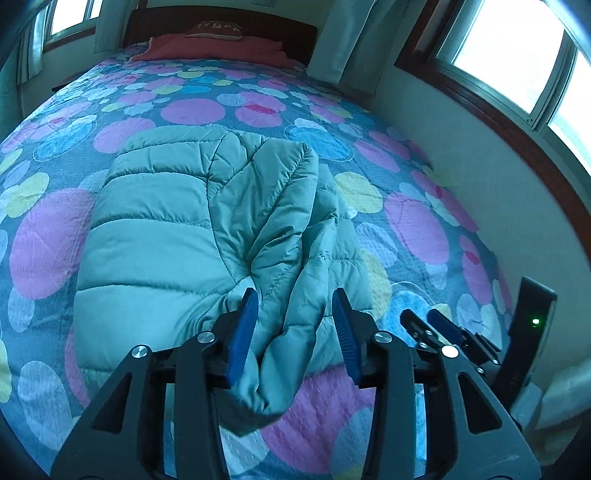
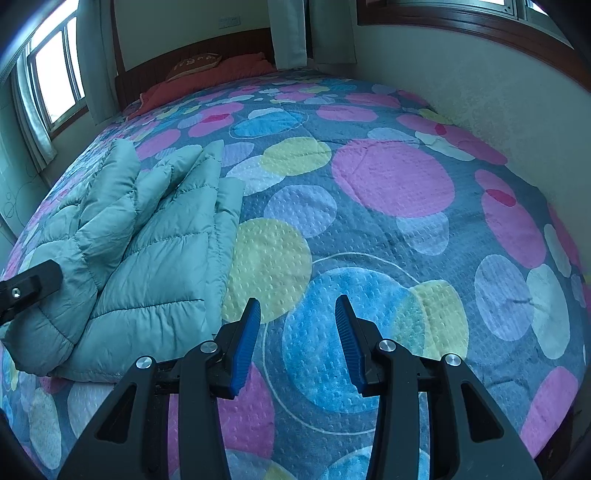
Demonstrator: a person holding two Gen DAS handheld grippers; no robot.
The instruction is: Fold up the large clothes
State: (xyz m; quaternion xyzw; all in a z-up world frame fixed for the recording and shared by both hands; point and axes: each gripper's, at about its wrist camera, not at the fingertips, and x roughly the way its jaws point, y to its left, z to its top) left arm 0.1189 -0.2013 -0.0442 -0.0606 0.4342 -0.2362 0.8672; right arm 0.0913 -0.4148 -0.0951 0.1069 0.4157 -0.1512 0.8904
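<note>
Both claws gape wide — left claw [image 1: 295, 299] straddling the jacket [image 1: 192, 229] sleeve (ungripped).

Left wrist view sits low and close over the jacket [image 1: 207, 236], looking up the bed [image 1: 258, 107] toward the headboard [image 1: 221, 22]. Right wrist view hangs beside it, over bare quilt, facing the same way. The 2 share jacket, bed, headboard and the wall [image 2: 480, 92].
</note>
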